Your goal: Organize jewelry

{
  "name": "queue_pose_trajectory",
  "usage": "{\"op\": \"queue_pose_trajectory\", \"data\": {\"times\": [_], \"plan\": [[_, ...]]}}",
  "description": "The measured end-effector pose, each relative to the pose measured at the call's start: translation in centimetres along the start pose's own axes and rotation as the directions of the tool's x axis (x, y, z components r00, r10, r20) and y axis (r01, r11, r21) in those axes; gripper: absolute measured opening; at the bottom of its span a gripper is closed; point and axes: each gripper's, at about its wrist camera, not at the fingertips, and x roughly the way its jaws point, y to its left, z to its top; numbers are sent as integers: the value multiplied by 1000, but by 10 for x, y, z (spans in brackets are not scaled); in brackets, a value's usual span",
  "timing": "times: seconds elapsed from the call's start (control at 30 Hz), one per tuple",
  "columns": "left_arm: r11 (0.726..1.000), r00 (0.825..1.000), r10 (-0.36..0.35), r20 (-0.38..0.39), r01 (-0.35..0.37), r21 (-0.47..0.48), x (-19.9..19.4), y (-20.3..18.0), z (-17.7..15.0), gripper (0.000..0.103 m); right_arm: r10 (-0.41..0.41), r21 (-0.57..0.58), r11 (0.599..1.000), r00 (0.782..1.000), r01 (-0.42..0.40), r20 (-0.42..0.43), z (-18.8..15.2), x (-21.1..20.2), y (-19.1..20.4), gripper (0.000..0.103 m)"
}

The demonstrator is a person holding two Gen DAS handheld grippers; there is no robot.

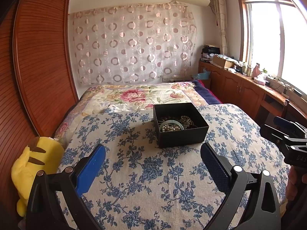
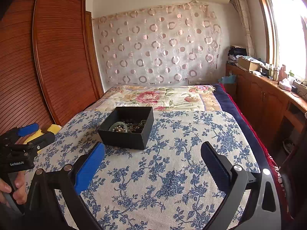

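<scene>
Both grippers, left (image 1: 153,164) and right (image 2: 152,164), you held with jaws wide apart and empty, short of the box (image 1: 180,124). All visible jewelry (image 1: 175,124) lay heaped inside it on the cloth (image 1: 145,182), apparently within either's reach.

Both grippers are just hanging side by side, holding nothing. The left gripper (image 1: 153,153) has its blue-padded fingers (image 1: 92,169) spread wide, and the right gripper (image 2: 152,152) is gaping just the same. A hand (image 2: 12,189) is wrapped around the left one's handle, fingers curled in.
</scene>
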Motion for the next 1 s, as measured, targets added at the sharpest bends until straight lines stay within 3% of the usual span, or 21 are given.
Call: {"op": "queue_pose_trajectory", "data": {"times": [1.0], "plan": [[1000, 1000, -2, 13, 2, 7, -6, -4, 2, 96, -2, 4, 1000, 1000, 2, 8, 1, -3, 0, 101]]}}
